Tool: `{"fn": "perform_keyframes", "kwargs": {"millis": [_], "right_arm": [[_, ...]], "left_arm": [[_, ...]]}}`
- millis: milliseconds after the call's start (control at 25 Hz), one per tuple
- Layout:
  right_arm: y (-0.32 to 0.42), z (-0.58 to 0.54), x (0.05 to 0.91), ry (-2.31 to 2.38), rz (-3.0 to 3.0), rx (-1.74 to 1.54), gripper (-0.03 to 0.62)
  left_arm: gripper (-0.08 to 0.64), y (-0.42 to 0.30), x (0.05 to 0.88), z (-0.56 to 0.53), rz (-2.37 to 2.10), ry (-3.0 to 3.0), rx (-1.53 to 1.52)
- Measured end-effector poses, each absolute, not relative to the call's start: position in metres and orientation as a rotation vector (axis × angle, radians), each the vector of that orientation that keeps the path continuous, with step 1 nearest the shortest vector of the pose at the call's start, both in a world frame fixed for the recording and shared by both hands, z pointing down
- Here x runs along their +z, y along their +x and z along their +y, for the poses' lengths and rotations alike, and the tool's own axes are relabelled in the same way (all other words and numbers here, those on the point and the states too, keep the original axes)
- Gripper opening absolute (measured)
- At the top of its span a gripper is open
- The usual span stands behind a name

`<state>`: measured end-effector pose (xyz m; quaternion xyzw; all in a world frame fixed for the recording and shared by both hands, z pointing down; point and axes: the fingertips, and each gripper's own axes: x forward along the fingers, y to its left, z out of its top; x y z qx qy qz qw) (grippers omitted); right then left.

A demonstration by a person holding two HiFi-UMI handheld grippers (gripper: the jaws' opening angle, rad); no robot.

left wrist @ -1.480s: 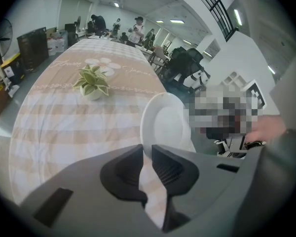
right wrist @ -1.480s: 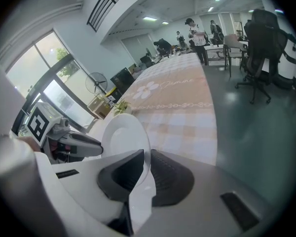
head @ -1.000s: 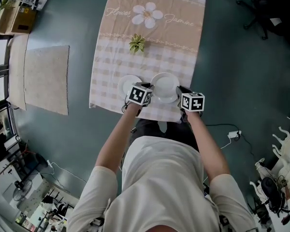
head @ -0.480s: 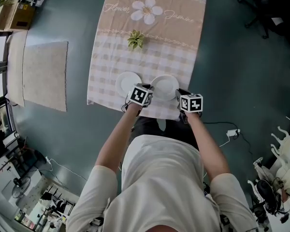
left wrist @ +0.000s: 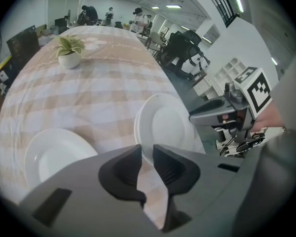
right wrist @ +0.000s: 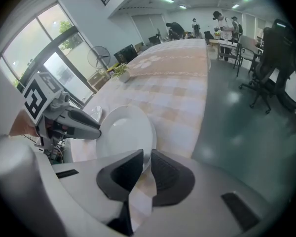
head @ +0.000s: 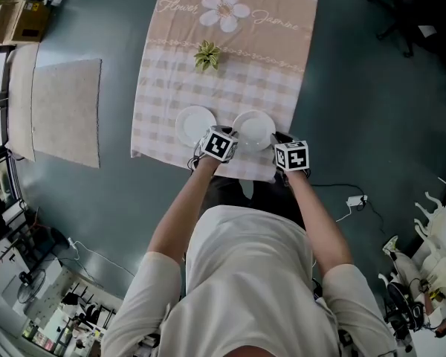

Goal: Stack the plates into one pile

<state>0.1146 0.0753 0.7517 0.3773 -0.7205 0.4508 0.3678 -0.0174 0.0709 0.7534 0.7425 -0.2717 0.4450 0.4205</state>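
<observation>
Bracketing the near rim of the right plate (head: pixel 254 129), the left hand-held gripper (left wrist: pixel 145 151) and right hand-held gripper (right wrist: pixel 147 156) are opening, jaws narrowly apart, seemingly releasing it.

Two round white plates lie flat near the worktop's (head: pixel 171 88) close edge. The left plate (head: pixel 195 125) sits just beside the right plate (head: pixel 254 130).

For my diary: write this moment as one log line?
left gripper: jaws opening, right plate rim between | right gripper: same | left plate: apart
</observation>
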Motion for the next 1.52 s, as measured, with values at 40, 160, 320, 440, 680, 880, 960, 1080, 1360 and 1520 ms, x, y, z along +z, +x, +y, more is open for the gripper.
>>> {"fn": "perform_keyframes", "kwargs": {"millis": [40, 160, 320, 440, 680, 880, 960, 1080, 1360, 1520], "right_arm": [[0.115, 0.075, 0.753, 0.965, -1.850, 1.140, 0.067], [0.114, 0.075, 0.755, 0.946, -1.850, 1.061, 0.107], [0.113, 0.075, 0.750, 0.953, -1.859, 0.995, 0.158], [0.108, 0.072, 0.741, 0.964, -1.892, 0.978, 0.158], [0.090, 0.070, 0.725, 0.947, -1.944, 0.949, 0.156], [0.063, 0.063, 0.710, 0.929, -1.977, 0.926, 0.156], [0.048, 0.061, 0.706, 0.912, -1.994, 0.916, 0.156], [0.025, 0.056, 0.703, 0.882, -2.018, 0.895, 0.155], [-0.024, 0.055, 0.702, 0.798, -2.048, 0.868, 0.156], [-0.047, 0.058, 0.706, 0.760, -2.050, 0.871, 0.155]], "left_arm": [[0.081, -0.017, 0.755, 0.071, -0.682, 1.860, 1.116], [0.106, -0.023, 0.765, 0.077, -0.699, 1.846, 1.163], [0.176, -0.023, 0.762, 0.086, -0.697, 1.866, 1.196], [0.173, -0.020, 0.754, 0.088, -0.695, 1.901, 1.135], [0.163, -0.032, 0.732, 0.083, -0.763, 1.941, 1.009], [0.163, -0.067, 0.719, 0.085, -0.853, 1.901, 0.956], [0.163, -0.083, 0.716, 0.086, -0.889, 1.881, 0.930], [0.163, -0.104, 0.714, 0.088, -0.931, 1.861, 0.901], [0.163, -0.143, 0.716, 0.093, -0.980, 1.819, 0.851], [0.163, -0.164, 0.717, 0.095, -1.008, 1.797, 0.825]]}}
